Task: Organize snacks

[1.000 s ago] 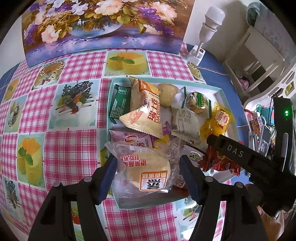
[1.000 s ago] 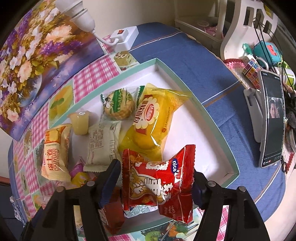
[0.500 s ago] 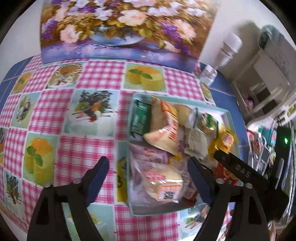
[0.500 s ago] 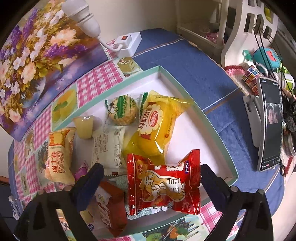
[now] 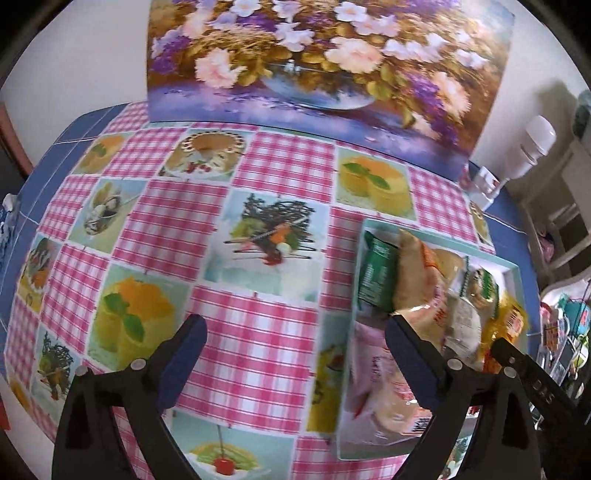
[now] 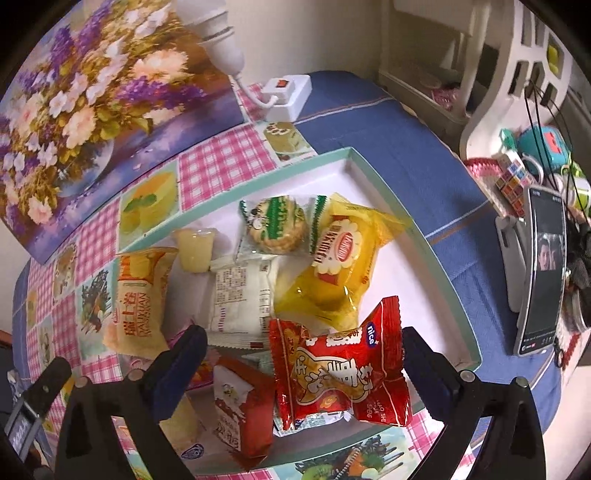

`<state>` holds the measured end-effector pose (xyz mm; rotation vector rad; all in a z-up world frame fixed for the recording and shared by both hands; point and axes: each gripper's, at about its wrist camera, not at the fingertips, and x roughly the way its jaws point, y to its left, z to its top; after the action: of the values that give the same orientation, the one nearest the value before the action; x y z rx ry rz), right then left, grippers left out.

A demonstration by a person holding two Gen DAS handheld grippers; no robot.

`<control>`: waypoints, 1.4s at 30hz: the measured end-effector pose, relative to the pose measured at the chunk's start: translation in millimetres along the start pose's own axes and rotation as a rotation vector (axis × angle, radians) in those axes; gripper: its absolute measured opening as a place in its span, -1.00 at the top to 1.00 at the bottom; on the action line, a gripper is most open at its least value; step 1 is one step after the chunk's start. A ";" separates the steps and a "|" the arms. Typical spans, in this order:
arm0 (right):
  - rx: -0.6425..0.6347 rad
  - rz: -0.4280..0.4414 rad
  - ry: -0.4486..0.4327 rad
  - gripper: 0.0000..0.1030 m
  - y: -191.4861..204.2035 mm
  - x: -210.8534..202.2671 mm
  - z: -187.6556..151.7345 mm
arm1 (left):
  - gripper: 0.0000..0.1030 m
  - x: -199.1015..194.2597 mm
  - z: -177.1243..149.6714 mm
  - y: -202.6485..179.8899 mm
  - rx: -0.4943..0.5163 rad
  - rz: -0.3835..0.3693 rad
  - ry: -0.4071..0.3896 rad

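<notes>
A shallow teal-rimmed white tray [image 6: 413, 225] holds several snack packs: a red wrapper [image 6: 340, 365], a yellow pack [image 6: 340, 266], a round biscuit pack [image 6: 275, 225], a white pack [image 6: 240, 295], a jelly cup [image 6: 194, 249], an orange-yellow pack [image 6: 138, 295] and a small red box [image 6: 240, 406]. My right gripper [image 6: 303, 365] is open above the tray's near end, with the red wrapper lying between its fingers. My left gripper [image 5: 295, 358] is open and empty over the checked tablecloth, left of the tray [image 5: 364, 236]. A clear bun pack [image 5: 380, 398] lies in the tray's near corner.
A flower painting [image 5: 314, 62] stands at the back of the table. A white power strip [image 6: 286, 94] and lamp [image 6: 221, 33] sit behind the tray. A phone on a stand [image 6: 543, 269], a puzzle cube [image 6: 511, 179] and white shelving [image 6: 509, 74] are to the right.
Both grippers opened and let go of their packs in the tray: the left released the bun pack and swung left and back, the right released the red wrapper and drew back slightly.
</notes>
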<state>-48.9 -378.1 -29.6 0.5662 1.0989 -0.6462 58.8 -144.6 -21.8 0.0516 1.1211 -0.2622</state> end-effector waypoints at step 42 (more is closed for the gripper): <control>-0.079 -0.049 -0.160 -1.00 30.5 -45.5 -23.8 | -0.88 -11.0 -21.2 16.1 0.076 0.099 0.033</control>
<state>-55.8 -331.7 7.4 0.4134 0.9862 -0.6755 39.4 -123.4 -22.6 0.1791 1.1378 -0.2159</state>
